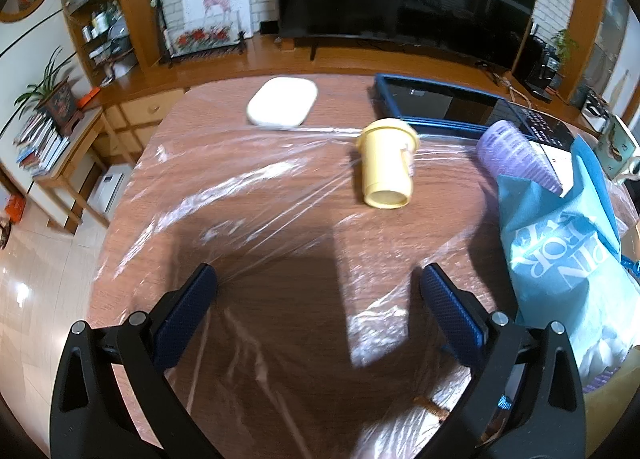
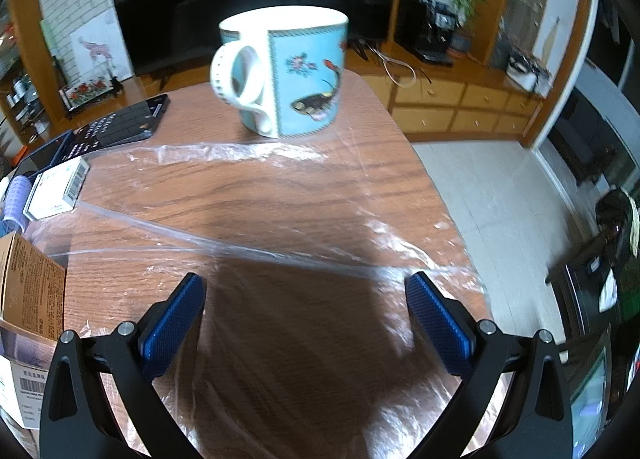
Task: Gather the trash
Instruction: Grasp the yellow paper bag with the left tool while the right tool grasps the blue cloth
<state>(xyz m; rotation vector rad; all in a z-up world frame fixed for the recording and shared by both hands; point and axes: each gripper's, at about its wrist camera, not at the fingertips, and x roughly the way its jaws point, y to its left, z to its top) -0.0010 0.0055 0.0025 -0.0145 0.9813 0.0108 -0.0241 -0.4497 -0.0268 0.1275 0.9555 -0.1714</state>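
Observation:
A yellow plastic cup point(image 1: 386, 163) lies on its side on the wooden table point(image 1: 288, 287), far ahead of my left gripper point(image 1: 318, 279), which is open and empty. A purple ribbed cup point(image 1: 516, 157) lies to the right, partly under a crumpled blue paper bag point(image 1: 568, 255). Clear plastic film point(image 1: 248, 187) covers the tabletop. In the right wrist view my right gripper point(image 2: 306, 287) is open and empty above the film point(image 2: 240, 247). A small white carton point(image 2: 56, 189) and the purple cup point(image 2: 14, 197) lie at the left.
A blue patterned mug point(image 2: 296, 71) stands upright ahead of the right gripper. A white oval case point(image 1: 282, 101), a blue-framed tablet point(image 1: 428, 101) and a dark keyboard point(image 2: 120, 123) lie at the far side. A brown cardboard box point(image 2: 28, 291) sits at the left. The floor point(image 2: 500, 199) drops off to the right.

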